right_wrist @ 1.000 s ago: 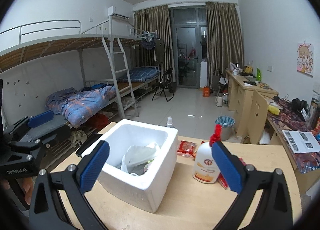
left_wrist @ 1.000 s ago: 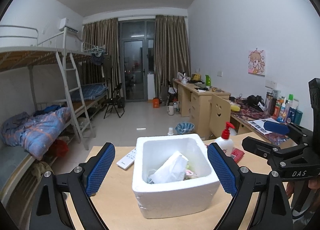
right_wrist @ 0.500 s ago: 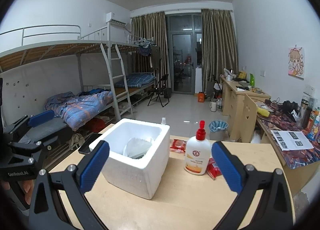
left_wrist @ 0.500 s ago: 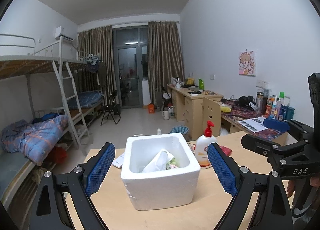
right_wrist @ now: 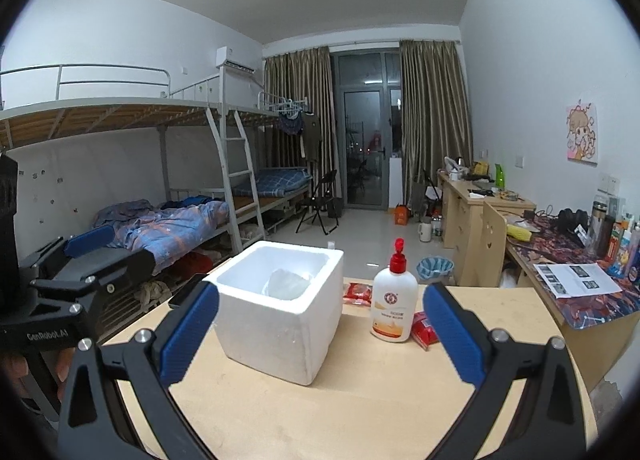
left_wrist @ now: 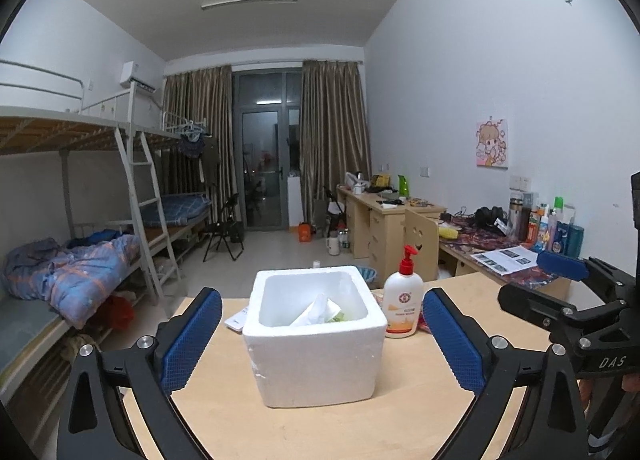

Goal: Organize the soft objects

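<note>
A white foam box [left_wrist: 316, 334] stands on the wooden table [left_wrist: 320, 432]; it also shows in the right wrist view [right_wrist: 280, 308]. Inside it lie soft white packets [left_wrist: 316, 310], seen as a pale bag in the right wrist view [right_wrist: 290, 284]. My left gripper [left_wrist: 322, 340] is open and empty, held back from the box at its near side. My right gripper [right_wrist: 320, 334] is open and empty, also back from the box. Red snack packets [right_wrist: 358, 294] lie behind and beside the lotion bottle [right_wrist: 394, 300].
A pump lotion bottle [left_wrist: 404, 306] stands right of the box. A white remote [left_wrist: 236, 320] and a dark phone [right_wrist: 186, 290] lie left of the box. The table's far edge drops to the room floor; bunk beds left, desks right.
Both grippers have pulled back and up from the box, which looks smaller and farther now. Both stay open and empty.
</note>
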The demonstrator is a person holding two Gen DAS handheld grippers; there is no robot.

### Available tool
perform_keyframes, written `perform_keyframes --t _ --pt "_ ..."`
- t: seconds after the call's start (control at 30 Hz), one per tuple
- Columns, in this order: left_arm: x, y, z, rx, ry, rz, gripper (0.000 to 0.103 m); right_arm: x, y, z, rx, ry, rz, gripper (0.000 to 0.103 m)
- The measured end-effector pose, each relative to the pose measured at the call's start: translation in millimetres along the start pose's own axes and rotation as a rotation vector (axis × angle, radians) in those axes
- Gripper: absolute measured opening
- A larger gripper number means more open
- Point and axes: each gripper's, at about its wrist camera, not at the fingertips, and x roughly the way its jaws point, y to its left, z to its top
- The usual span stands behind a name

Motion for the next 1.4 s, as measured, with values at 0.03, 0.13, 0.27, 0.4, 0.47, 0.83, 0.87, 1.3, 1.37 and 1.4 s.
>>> perform_keyframes --t 0.03,0.13,0.27,0.4,0.47,0.83,0.87,1.3,1.37,1.4 --pt "-3.2 -0.8 -2.6 -0.001 -0.005 -0.002 0.101 -1.0 1.2 -2.7 0.0 0.002 0.007 0.103" --pt "-8.3 -0.6 -8.3 -0.005 -0.014 0.004 0.103 -5.3 5.7 -8.3 -0.008 -0.005 0.01 0.103" --pt "-16.3 3.9 -16.3 -0.029 -0.029 0.014 0.103 -14.2 12.0 -15.7 -0.01 -0.019 0.009 0.103" --pt "-26.4 9.8 -25.4 -0.045 -0.042 0.026 0.103 -22.4 13.9 -22.7 -0.007 -0.03 0.007 0.103" --pt "-32.4 12.6 -31.5 -0.053 -0.057 0.029 0.103 -25.6 12.6 -26.1 0.001 -0.04 0.009 0.103" --pt "-60.0 10.5 -63.9 -0.035 -0.136 0.028 0.103 -35.2 10.8 -52.5 0.039 -0.058 0.03 0.103" --pt "-62.1 9.6 -68.5 -0.028 -0.149 0.043 0.103 -35.9 10.7 -55.1 0.045 -0.059 0.034 0.103" --pt "-66.1 13.0 -101.7 -0.059 -0.164 0.028 0.103 -54.7 20.7 -88.5 0.082 -0.12 0.038 0.103" --pt "-68.1 14.9 -107.6 -0.062 -0.164 0.021 0.103 -54.8 22.0 -90.6 0.083 -0.125 0.034 0.103" --pt "-68.6 16.5 -110.5 -0.063 -0.158 0.021 0.103 -55.5 23.3 -93.3 0.085 -0.126 0.038 0.103"
